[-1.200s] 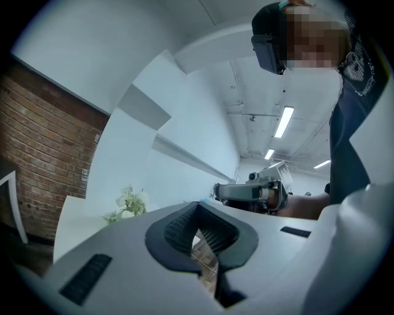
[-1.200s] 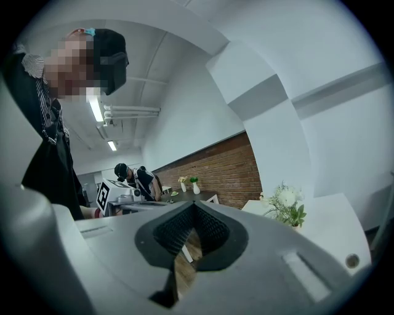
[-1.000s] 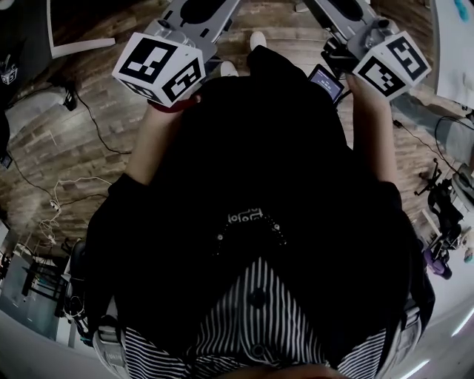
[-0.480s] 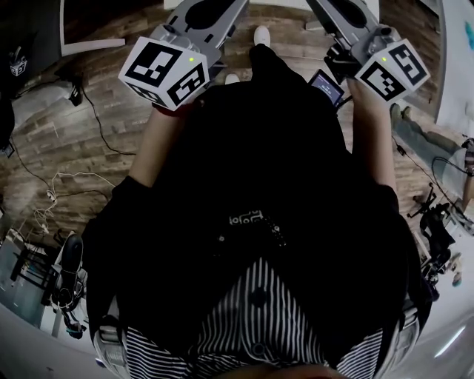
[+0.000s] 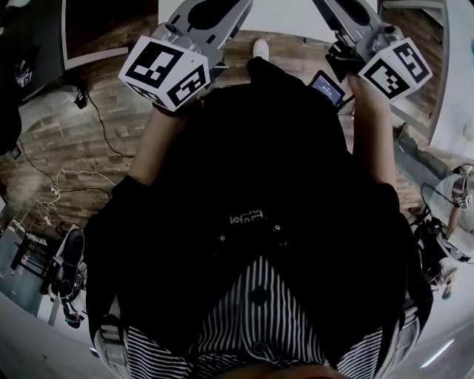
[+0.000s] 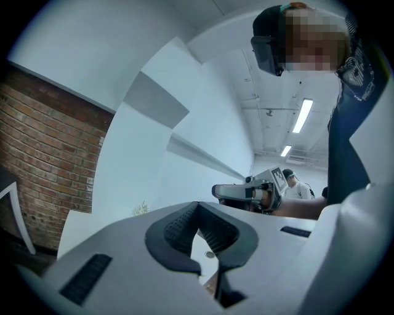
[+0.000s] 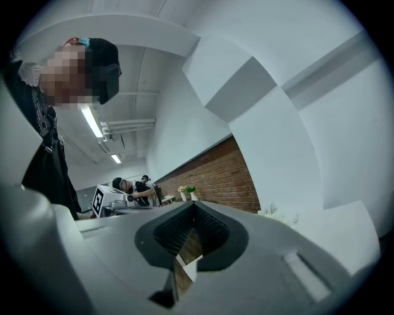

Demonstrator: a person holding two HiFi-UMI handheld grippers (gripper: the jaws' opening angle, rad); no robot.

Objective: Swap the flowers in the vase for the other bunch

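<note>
Both grippers are held level in front of my body, apart from any flowers. In the head view, the left gripper and right gripper reach the top edge, over the rim of a white table. The left gripper is shut with nothing between its pads. The right gripper is also shut and empty. A pale sprig of flowers peeks over the white surface far ahead. White sprigs show to the right in the right gripper view. A small white vase with flowers stands far off by the brick wall.
Wooden floor with loose cables lies at my left. A brick wall runs beside the white table. Another person works in the background. Gear and stands crowd the floor at right.
The floor has slid downward in the head view, and the white table's edge has come into view at the top. Both grippers have kept their shut pose.
</note>
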